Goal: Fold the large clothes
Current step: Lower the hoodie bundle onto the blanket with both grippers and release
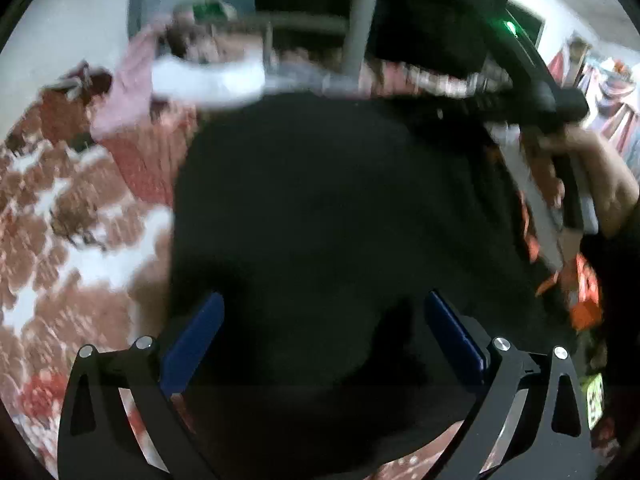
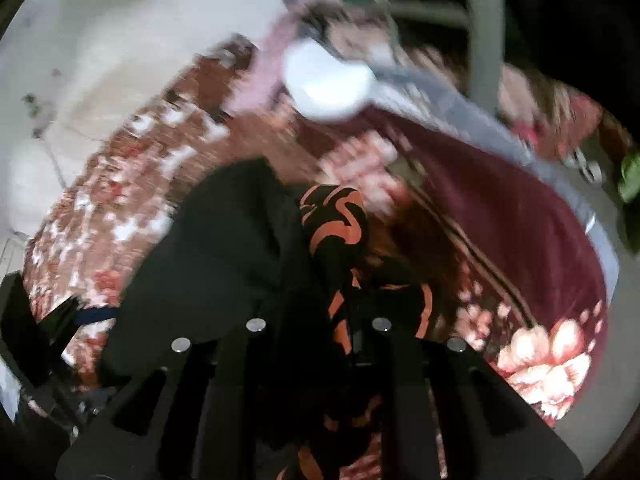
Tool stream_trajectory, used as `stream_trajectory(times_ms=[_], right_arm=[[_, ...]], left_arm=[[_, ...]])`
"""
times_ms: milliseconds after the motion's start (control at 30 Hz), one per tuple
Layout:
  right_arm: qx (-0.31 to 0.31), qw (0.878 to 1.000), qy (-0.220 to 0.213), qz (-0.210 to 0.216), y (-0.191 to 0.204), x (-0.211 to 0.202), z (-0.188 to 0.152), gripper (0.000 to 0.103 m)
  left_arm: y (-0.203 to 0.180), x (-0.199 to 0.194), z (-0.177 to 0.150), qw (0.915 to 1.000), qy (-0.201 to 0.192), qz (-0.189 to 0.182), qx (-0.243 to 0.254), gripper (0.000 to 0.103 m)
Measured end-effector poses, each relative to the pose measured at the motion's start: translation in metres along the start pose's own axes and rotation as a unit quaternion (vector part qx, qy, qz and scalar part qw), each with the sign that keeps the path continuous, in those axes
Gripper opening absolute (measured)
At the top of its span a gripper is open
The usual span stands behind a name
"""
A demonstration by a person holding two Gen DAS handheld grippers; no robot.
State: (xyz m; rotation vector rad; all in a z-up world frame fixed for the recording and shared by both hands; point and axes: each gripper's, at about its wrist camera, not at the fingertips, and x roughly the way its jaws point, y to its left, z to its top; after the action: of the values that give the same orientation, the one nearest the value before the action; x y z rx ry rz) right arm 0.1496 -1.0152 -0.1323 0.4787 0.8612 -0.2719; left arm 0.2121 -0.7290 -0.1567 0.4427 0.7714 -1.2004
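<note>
Left wrist view: I see floral bedspread (image 1: 60, 208) under black garment (image 1: 320, 200); left hand-held gripper (image 1: 324, 344) spread wide above it. Right hand-held gripper (image 2: 320, 336) pinching garment's black-orange edge (image 2: 340, 220), pics blurry.

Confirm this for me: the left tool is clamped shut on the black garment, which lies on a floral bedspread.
Wrong about the tool. The left wrist view shows the left tool standing wide open over the black garment, its blue pads apart. The garment does lie on the floral bedspread.

Large black garment (image 1: 320, 208) with orange print, spread rumpled across floral bedspread (image 1: 60, 220)
</note>
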Motion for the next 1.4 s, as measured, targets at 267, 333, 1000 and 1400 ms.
stream_trajectory(times_ms=[267,333,1000,1400], right_arm=[[0.023,0.998,-0.049,-0.014,-0.013,-0.031,-0.027,0.056],[-0.012,0.995,-0.089,-0.034,0.020,-0.057,-0.035,0.057],[-0.078,0.963,-0.202,-0.159,0.103,-0.090,-0.208,0.098],[-0.075,0.942,-0.295,-0.144,0.173,-0.196,-0.282,0.098]], left_arm=[[-0.026,-0.012,-0.009,0.9944,-0.015,0.072,0.077,0.098],[-0.015,-0.023,-0.006,0.9933,-0.025,0.093,0.065,0.098],[-0.043,-0.089,-0.086,0.9771,-0.111,0.177,-0.040,0.098],[-0.110,-0.177,-0.117,0.9705,-0.175,0.163,-0.029,0.098]])
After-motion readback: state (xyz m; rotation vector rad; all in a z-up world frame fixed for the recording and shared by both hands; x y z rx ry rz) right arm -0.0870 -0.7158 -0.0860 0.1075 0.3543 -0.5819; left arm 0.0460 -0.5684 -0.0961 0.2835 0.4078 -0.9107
